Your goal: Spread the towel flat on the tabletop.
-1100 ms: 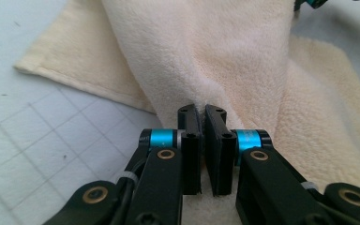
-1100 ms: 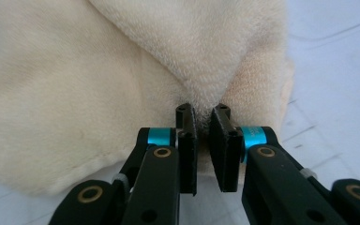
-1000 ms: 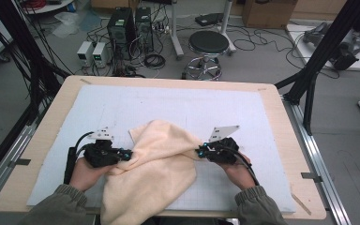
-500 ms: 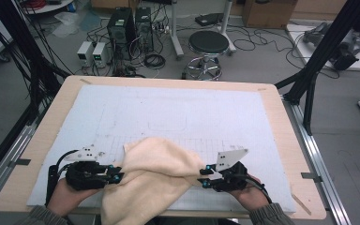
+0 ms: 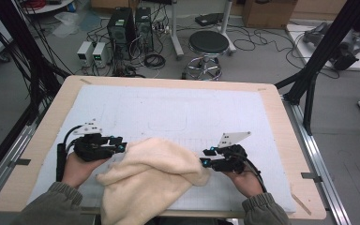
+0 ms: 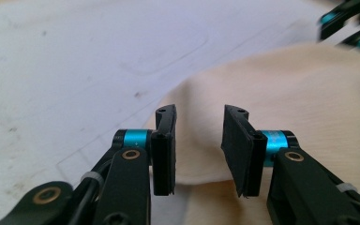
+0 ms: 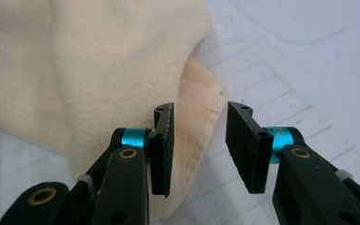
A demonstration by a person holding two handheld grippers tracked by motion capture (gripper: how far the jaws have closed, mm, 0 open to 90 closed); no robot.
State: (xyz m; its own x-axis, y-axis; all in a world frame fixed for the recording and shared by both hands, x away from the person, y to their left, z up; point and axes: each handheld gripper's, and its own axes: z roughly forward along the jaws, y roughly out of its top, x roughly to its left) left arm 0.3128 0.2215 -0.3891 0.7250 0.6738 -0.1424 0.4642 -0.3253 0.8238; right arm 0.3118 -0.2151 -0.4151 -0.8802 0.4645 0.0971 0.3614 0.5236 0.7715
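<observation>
A cream fleece cloth [image 5: 154,173] lies bunched on the white mat [image 5: 178,108], its near part hanging over the table's front edge. My left gripper [image 5: 122,146] sits at the cloth's left edge. In the left gripper view its jaws [image 6: 199,136] have just been opening and stand apart, with the cloth [image 6: 286,89] lying beyond the gap, unpressed. My right gripper [image 5: 205,157] is at the cloth's right edge. Its jaws [image 7: 199,136] have also just been opening; a folded corner of the cloth [image 7: 98,61] lies between them, untouched by the pads.
The wooden table [image 5: 51,122] has bare mat across its far half. Beyond the far edge stand a black stool [image 5: 208,44], computer towers [image 5: 126,23] and floor cables. Black frame posts [image 5: 318,61] rise at both sides.
Both hands pulled the cloth toward the near edge, then eased forward again. Both grippers' jaws opened and let go of the cloth, which now rests in a heap.
</observation>
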